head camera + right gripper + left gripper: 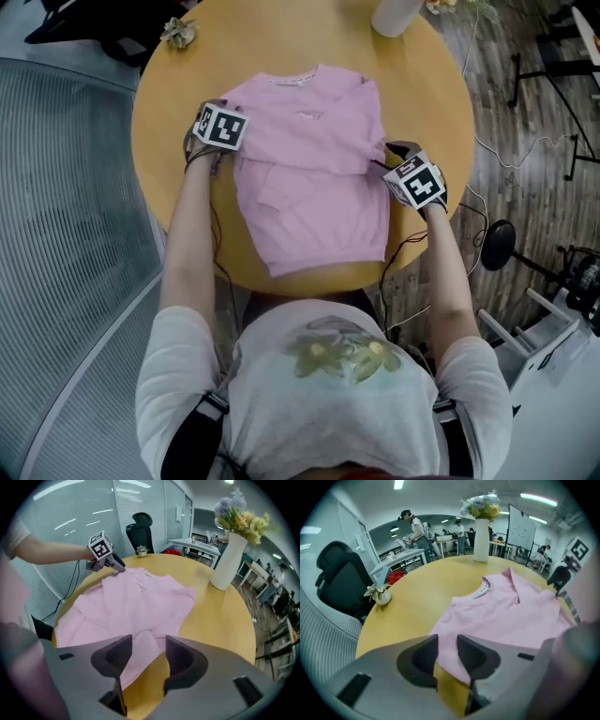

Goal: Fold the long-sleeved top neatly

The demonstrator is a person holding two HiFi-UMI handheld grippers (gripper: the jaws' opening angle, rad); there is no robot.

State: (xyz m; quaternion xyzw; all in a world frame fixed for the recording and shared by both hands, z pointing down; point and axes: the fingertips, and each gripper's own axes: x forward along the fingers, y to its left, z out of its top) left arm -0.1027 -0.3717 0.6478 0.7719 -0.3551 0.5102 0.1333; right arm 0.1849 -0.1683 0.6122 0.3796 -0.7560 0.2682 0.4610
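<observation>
The long-sleeved top (314, 164), pink, lies flat in the middle of a round yellow wooden table (281, 37) in the head view, its long axis running up and down the frame: collar toward the top, hem toward the bottom edge nearest the person, sleeves folded in over the body. Grey carpet fills the left of the frame and wood planks with cables and stands the right; a white vase (394, 14) stands at the table's top edge and a small plant (178, 33) at its upper left. The left gripper (217, 141) sits at the top's left shoulder, the right gripper (394, 161) at its right edge. In the left gripper view, an open office with desks, people, a whiteboard (520, 529) and a black chair (342, 583) lies beyond the table; the top stretches toward the right of the frame, collar pointing up toward the vase. The jaws stand partly apart, the garment's edge and bare table showing in the gap, nothing pinched. In the right gripper view, glass partitions with blinds back the table; the top spreads across the left and centre, collar toward the upper left where the left gripper rests. The jaws here stand wide apart over a loose fold of the fabric, gripping nothing.
</observation>
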